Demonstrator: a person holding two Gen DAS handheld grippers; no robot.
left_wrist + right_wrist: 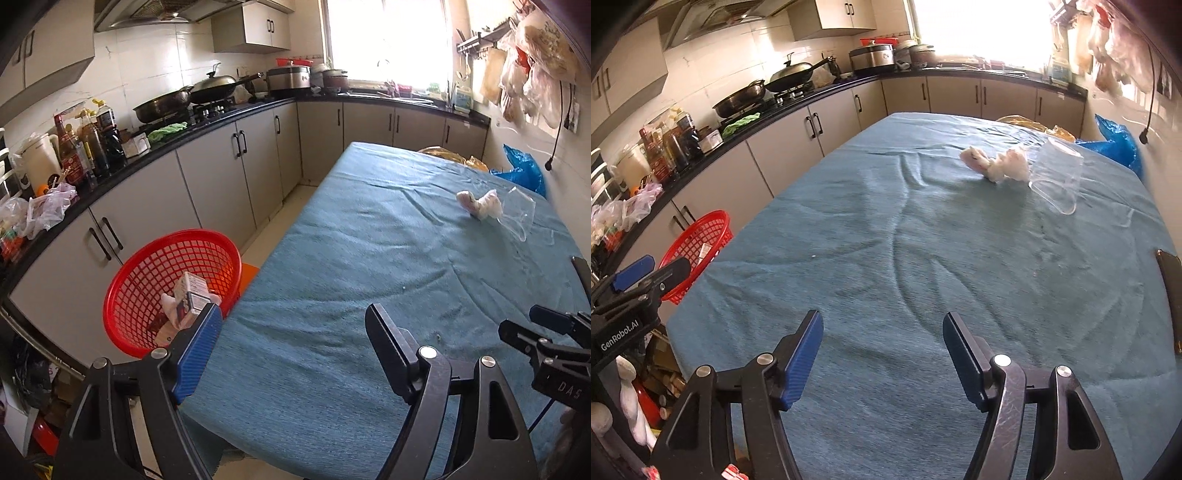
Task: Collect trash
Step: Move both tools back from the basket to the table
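Left wrist view shows the blue-covered table [369, 266] beneath the left gripper [291, 332], jaws apart and empty, the red basket [125, 295] of trash just behind its left finger, while crumpled tissue [997, 162] and a clear plastic container [1058, 177] lie far ahead of the right gripper [882, 343], likewise apart and empty.
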